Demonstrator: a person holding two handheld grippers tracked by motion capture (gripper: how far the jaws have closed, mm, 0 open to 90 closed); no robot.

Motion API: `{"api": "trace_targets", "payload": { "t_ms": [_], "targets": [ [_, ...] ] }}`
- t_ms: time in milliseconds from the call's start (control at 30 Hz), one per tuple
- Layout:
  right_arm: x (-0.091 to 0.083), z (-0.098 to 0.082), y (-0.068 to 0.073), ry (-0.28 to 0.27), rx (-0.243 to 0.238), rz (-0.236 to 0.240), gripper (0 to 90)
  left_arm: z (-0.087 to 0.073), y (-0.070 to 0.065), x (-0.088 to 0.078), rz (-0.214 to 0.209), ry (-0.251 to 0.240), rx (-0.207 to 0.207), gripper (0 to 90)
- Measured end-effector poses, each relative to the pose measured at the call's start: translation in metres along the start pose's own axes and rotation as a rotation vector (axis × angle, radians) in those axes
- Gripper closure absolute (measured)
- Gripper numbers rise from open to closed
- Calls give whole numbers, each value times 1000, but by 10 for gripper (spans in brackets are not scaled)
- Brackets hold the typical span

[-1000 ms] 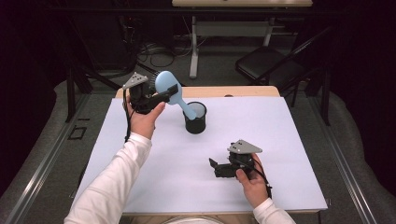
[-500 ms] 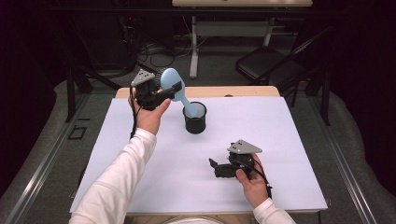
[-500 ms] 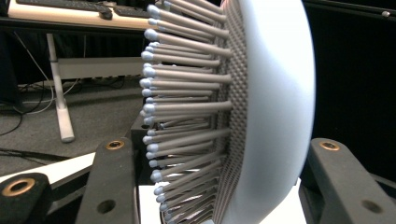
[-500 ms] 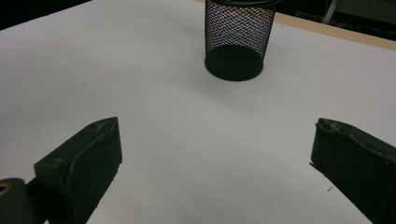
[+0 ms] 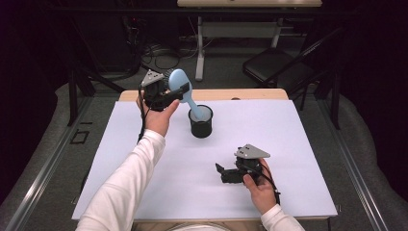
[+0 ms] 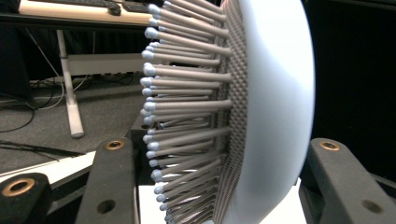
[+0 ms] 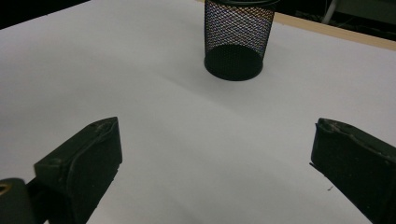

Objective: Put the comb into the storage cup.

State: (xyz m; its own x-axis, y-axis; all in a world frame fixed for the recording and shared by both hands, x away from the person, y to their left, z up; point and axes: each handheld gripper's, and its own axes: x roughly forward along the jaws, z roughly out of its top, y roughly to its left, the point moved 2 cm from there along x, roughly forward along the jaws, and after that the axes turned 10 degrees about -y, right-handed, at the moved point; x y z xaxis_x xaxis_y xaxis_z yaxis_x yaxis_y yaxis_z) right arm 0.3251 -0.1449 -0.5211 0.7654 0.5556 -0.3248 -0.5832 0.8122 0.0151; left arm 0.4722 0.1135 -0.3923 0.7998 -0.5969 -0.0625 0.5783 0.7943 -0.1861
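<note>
My left gripper (image 5: 176, 91) is shut on the head of a light blue hairbrush (image 5: 178, 79), held above the table's far left. In the left gripper view the brush (image 6: 271, 116) stands between the two jaws, its grey bristles to the left. The brush handle (image 5: 192, 105) slants down to the right, and its end sits at the mouth of a black mesh cup (image 5: 200, 124). How deep it reaches I cannot tell. My right gripper (image 5: 222, 173) rests open on the white sheet near the front, pointing left. Its view looks toward the mesh cup (image 7: 236, 37) with nothing between the jaws.
A white sheet (image 5: 298, 144) covers the wooden table (image 5: 250, 94). Beyond the far edge are a dark chair (image 5: 279, 65), desk legs and cables on the floor.
The left hand has shifted slightly right and up with the brush still in its grip. The right hand has stayed where it was.
</note>
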Motion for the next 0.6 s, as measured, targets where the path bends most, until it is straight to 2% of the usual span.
{"api": "trace_targets", "payload": {
  "t_ms": [600],
  "targets": [
    [0,0,0,-2,4,-3,18,-2,-7,12,10,20,41,488]
  ]
}}
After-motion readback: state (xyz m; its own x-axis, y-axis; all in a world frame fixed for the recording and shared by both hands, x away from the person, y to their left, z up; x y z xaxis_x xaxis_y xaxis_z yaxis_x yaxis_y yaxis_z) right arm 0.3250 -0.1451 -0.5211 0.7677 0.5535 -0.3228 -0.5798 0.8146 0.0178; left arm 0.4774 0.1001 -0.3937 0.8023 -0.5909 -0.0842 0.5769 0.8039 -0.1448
